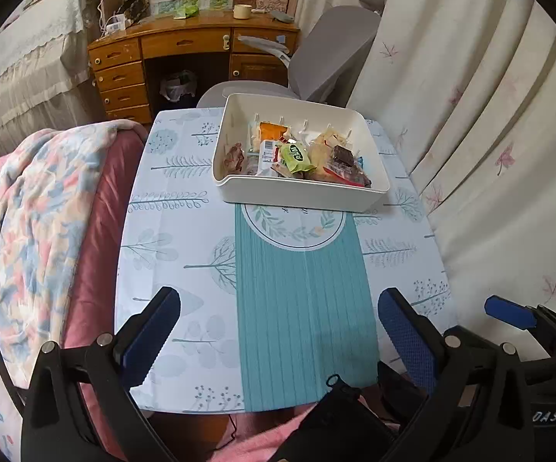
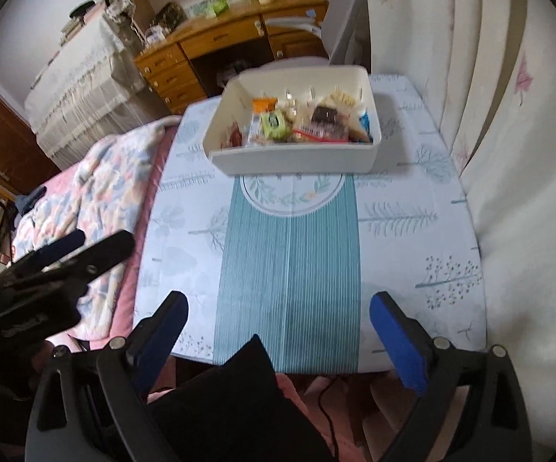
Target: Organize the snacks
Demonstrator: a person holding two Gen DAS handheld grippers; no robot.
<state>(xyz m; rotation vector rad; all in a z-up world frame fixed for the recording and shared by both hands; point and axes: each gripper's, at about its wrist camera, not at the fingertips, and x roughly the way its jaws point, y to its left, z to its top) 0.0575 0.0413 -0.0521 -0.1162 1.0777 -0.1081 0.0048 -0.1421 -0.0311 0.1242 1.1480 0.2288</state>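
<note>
A white plastic bin (image 1: pixel 297 192) stands at the far end of a small table (image 1: pixel 185 238) and holds several wrapped snacks, among them a green packet (image 1: pixel 295 156) and a dark brown one (image 1: pixel 344 155). The bin also shows in the right wrist view (image 2: pixel 293 159), with the green packet (image 2: pixel 274 122) inside. My left gripper (image 1: pixel 278 308) is open and empty over the table's near edge. My right gripper (image 2: pixel 278 308) is open and empty, also at the near edge. Both are well short of the bin.
The table wears a pale tree-print cloth with a teal striped band (image 1: pixel 301 308). A bed with a floral blanket (image 1: pixel 27 231) lies left. Curtains (image 1: pixel 470 134) hang right. A grey chair (image 1: pixel 328 57) and a wooden desk (image 1: pixel 185 50) stand behind.
</note>
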